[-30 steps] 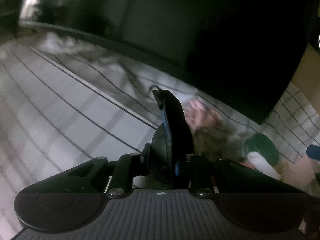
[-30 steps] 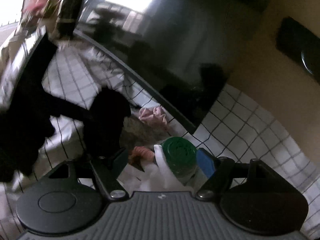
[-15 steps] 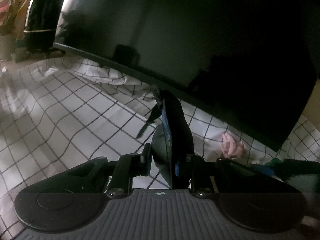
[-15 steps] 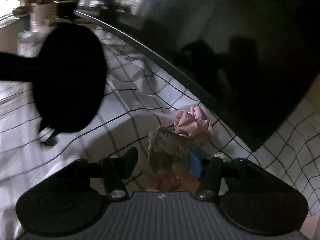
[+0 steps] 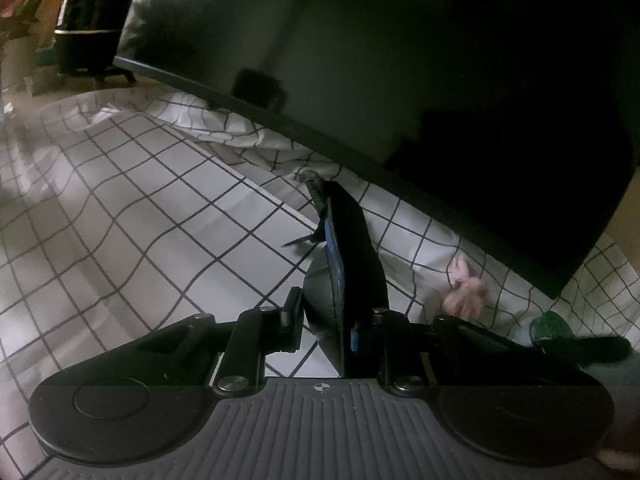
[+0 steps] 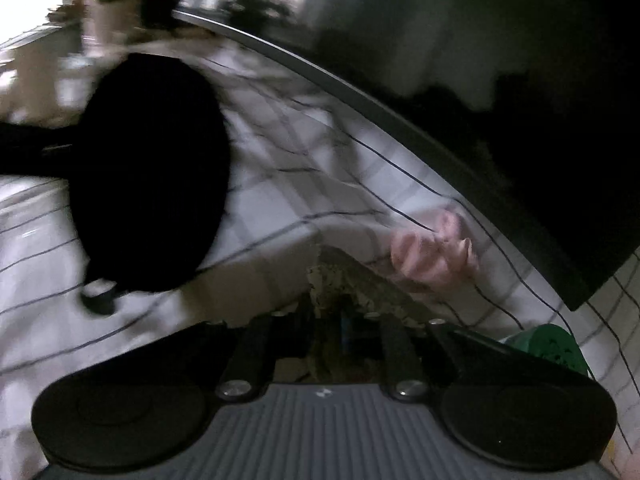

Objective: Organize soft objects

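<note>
In the left wrist view my left gripper [image 5: 340, 320] is shut on a dark soft pouch [image 5: 352, 256] with a blue edge and a zip pull, which stands up between the fingers. In the right wrist view my right gripper [image 6: 344, 320] points down at a tan speckled cloth [image 6: 352, 284]. Its jaws are closing and the cloth is pinched between them. A pink scrunchie [image 6: 432, 252] lies just beyond on the checked sheet, also visible as the scrunchie [image 5: 464, 292] at the right of the left view.
A large black screen [image 5: 400, 60] leans along the back over the white checked sheet [image 5: 140, 208]. A green round lid [image 6: 556, 348] sits at the right. A big black blurred shape [image 6: 152, 172] hangs at the left of the right view. A dark appliance [image 5: 88, 20] stands far left.
The right gripper moved from the green lid to the tan cloth and its jaws narrowed around it. The left gripper, still holding the pouch, drew away, so the scrunchie slid right in its view.
</note>
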`<state>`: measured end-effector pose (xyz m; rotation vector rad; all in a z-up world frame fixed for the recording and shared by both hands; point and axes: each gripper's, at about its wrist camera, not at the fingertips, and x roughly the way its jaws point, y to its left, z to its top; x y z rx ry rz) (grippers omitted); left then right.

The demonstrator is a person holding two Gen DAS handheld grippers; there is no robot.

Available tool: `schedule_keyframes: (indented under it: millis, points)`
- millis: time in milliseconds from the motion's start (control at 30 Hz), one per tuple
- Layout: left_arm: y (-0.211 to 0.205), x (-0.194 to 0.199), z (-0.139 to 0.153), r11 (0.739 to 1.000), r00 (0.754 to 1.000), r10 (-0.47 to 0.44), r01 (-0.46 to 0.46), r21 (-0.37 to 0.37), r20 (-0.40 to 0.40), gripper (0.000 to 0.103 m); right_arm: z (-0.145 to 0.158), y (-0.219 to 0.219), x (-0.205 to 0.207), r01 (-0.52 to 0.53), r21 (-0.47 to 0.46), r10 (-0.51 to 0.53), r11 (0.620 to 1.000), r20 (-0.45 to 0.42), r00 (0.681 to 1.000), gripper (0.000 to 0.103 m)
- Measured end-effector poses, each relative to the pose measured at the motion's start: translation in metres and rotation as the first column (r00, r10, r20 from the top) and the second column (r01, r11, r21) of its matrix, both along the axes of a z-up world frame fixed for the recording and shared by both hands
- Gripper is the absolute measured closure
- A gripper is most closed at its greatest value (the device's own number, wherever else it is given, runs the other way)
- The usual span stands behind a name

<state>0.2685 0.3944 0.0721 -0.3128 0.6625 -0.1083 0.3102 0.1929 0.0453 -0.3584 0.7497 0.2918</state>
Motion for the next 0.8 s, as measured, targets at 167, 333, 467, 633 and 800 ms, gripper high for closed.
schedule_keyframes:
  millis: [167, 333, 467, 633, 800]
  points:
    - [-0.002, 0.000, -0.001, 1.000, 1.000, 0.005, -0.005, 0.007, -0.001, 0.079, 0.003, -0.009, -0.039, -0.075, -0.009, 0.075, 0.997, 0.029, 0.997, 0.082]
    - [-0.003, 0.000, -0.001, 1.000, 1.000, 0.010, -0.010, 0.019, -0.007, 0.079, -0.004, -0.020, -0.028, 0.041, 0.013, -0.041, 0.999, -0.020, 0.999, 0.055]
    - [-0.004, 0.004, -0.003, 0.999, 1.000, 0.012, -0.011, 0.038, -0.024, 0.078, -0.007, -0.027, -0.014, 0.067, 0.109, -0.056, 0.992, -0.097, 0.994, 0.050]
    - [0.000, 0.009, -0.009, 0.999, 0.998, 0.029, -0.027, 0.029, -0.050, 0.076, -0.017, -0.012, -0.002, 0.036, 0.063, -0.032, 0.997, -0.071, 0.997, 0.050]
    - [0.000, 0.013, -0.010, 1.000, 0.999, 0.012, -0.011, 0.022, -0.037, 0.077, -0.010, -0.018, 0.005, 0.055, 0.112, -0.040, 0.992, -0.124, 0.991, 0.081]
